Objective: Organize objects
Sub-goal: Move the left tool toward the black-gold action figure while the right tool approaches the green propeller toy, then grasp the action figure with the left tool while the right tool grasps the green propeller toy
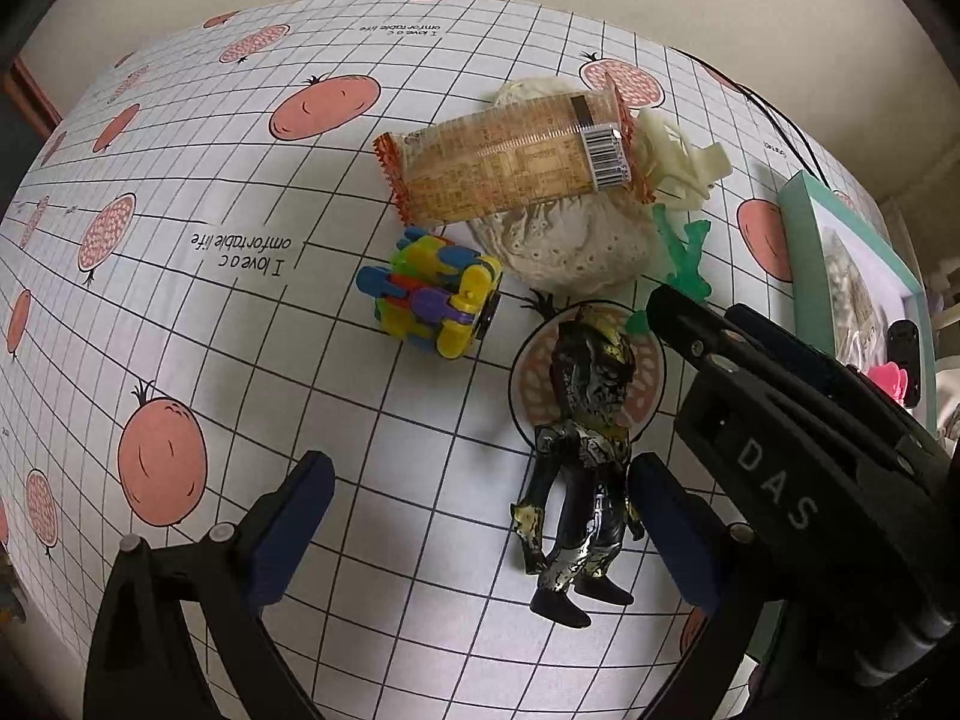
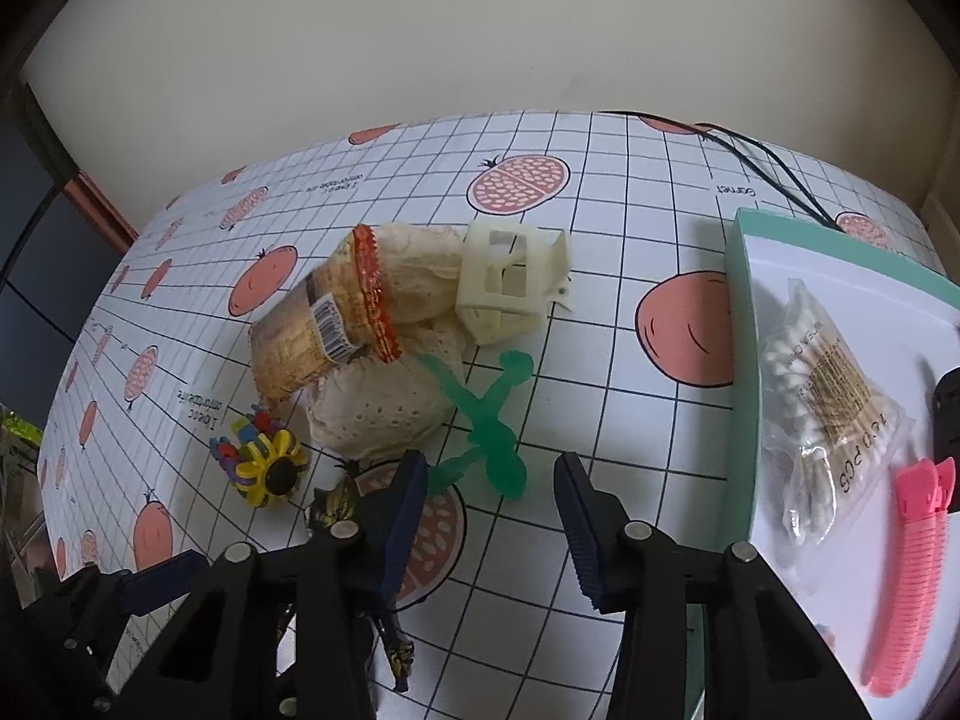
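One dark toy figure [image 1: 579, 462] lies flat on the desk [image 1: 240, 372], and it anchors everything here. The left claw [image 1: 474, 534] is spread wide over it, the figure's legs just inside one blue finger pad [image 1: 672, 534], the other pad out over bare grid cloth. Beyond the figure's head sits one cream perforated pouch [image 1: 570, 252] with one wrapped snack pack [image 1: 510, 168] lying across its top. Beside the head, away from the right claw, there is one multicoloured block toy [image 1: 432, 294]. One green flat figure [image 2: 486, 420] lies past the head on the other side, and one cream plastic cage piece [image 2: 510, 282] further back. The right claw [image 2: 492, 516] hangs open just beside the dark figure, holding nothing, its tips near the green one. Past that claw lies one teal-rimmed tray [image 2: 741, 372] holding one bag of cotton swabs [image 2: 828, 396] and one pink hair clip [image 2: 906, 582]. Wide open cloth stretches from the dark figure towards the block toy's side; the tray's edge closes the opposite side.
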A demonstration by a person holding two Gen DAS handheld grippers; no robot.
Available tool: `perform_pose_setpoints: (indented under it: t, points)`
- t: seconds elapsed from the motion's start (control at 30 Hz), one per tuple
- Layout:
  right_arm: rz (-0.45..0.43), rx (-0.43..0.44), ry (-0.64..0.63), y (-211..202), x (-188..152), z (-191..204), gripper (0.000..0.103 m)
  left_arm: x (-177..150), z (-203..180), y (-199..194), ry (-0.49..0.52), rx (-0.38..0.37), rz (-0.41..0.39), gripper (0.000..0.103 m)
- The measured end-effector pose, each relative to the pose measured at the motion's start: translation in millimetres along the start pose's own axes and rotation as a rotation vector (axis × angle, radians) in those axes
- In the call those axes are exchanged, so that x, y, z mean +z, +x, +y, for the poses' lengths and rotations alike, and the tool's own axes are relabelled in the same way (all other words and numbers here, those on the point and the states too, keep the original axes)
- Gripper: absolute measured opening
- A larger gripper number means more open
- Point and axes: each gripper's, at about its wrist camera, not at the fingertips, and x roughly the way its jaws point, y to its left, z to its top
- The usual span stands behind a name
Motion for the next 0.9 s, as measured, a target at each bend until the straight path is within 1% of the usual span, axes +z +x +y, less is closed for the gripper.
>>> perform_pose_setpoints:
  t: [0.03, 0.07, 0.1, 0.27, 0.33, 0.6, 0.7, 0.9]
  points:
    - [-0.001, 0.000, -0.003, 0.1, 0.5, 0.8, 0.046, -0.4, 0.0, 0.3, -0.002, -0.003, 0.001, 0.097]
    - [-0.002, 0.000, -0.004, 0.4, 0.9, 1.3, 0.046, -0.5, -0.1, 0.3, -0.003, -0.009, 0.002, 0.085]
    - [-0.003, 0.005, -0.006, 0.4, 1.0, 1.8, 0.043, -0.5, -0.2, 0.6, -0.005, -0.014, 0.006, 0.075]
    - [0.002, 0.018, 0.001, 2.6, 1.0, 3.0, 0.039, -2.1, -1.4, 1.3, -0.006, -0.014, 0.008, 0.072]
    - [0.003, 0.023, 0.008, 2.2, 1.1, 2.0, 0.038, -2.6, -1.9, 1.1, -0.007, -0.027, 0.009, 0.068]
    - [0.008, 0.058, 0.041, 1.7, -0.4, -2.3, 0.034, -5.2, -6.1, 0.2, -0.010, -0.090, 0.009, 0.047]
    - [0.008, 0.066, 0.047, 1.0, -0.5, -3.3, 0.032, -6.4, -7.7, 0.3, -0.011, -0.106, 0.009, 0.041]
    - [0.002, 0.068, 0.050, -2.1, -0.8, -6.2, 0.029, -7.0, -5.7, -0.4, -0.023, -0.118, 0.006, 0.040]
